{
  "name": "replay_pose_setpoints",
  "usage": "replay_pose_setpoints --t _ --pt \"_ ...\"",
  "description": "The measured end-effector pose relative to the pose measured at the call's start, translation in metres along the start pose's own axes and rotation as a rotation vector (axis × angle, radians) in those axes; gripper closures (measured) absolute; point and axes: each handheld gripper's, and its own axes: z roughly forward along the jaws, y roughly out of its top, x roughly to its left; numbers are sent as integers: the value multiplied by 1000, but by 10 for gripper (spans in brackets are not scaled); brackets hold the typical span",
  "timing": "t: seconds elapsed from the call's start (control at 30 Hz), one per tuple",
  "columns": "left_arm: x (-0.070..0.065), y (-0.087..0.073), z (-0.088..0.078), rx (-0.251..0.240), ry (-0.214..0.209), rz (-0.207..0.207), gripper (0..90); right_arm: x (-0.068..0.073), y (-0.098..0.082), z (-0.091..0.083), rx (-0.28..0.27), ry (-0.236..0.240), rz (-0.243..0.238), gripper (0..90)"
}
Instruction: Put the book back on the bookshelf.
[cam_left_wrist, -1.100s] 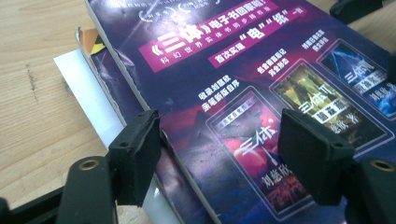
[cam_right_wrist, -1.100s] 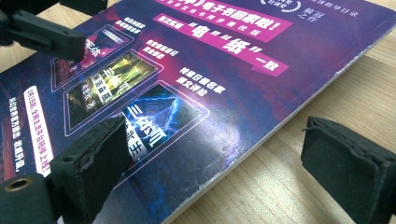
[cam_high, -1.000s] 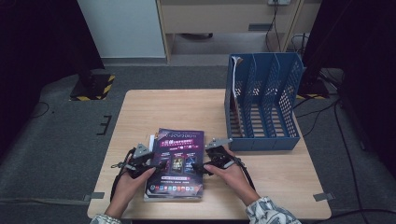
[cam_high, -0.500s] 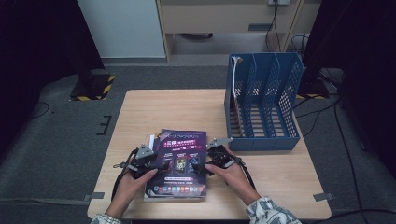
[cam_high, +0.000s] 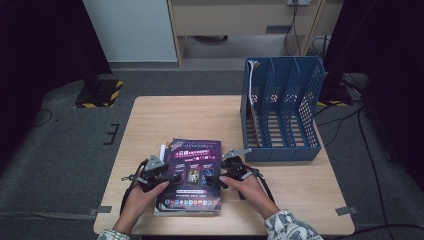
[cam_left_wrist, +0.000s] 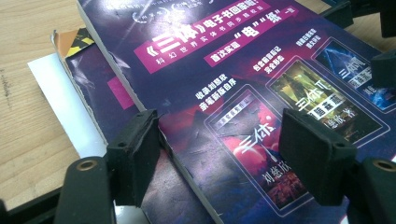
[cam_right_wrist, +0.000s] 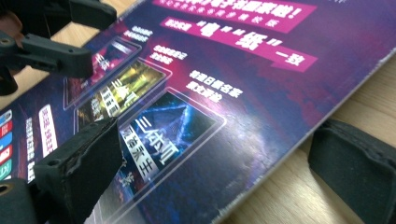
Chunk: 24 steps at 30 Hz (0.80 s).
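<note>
High view: pale wood surface on grey carpet, dark room around. Blue file rack stands at the far right, its front edge just beside the right gripper. A purple magazine tops a small stack near the front edge, w/ bare wood open behind it and to the left. Left gripper sits at the magazine's left edge, right gripper at its right edge, a hand on each.

Left gripper view: jaws open, astride the magazine's left edge; one pad over the cover, the other over a lower book and a white sheet.

Right gripper view: jaws open, astride the magazine's right edge; one pad over the cover, the other over bare wood. Left gripper's jaws show at top left.
</note>
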Motion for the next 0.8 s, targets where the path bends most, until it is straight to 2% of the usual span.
replay_pose_setpoints --t 0.43,0.67,0.8 --pt "0 -1 0 -3 1 -3 281 -1 1 1 -10 11 17 49" --pt "-1 -1 0 -4 2 -7 280 -7 2 -2 -22 32 53 151" --pt "0 -1 0 -6 2 -4 279 -8 5 -7 -35 35 43 181"
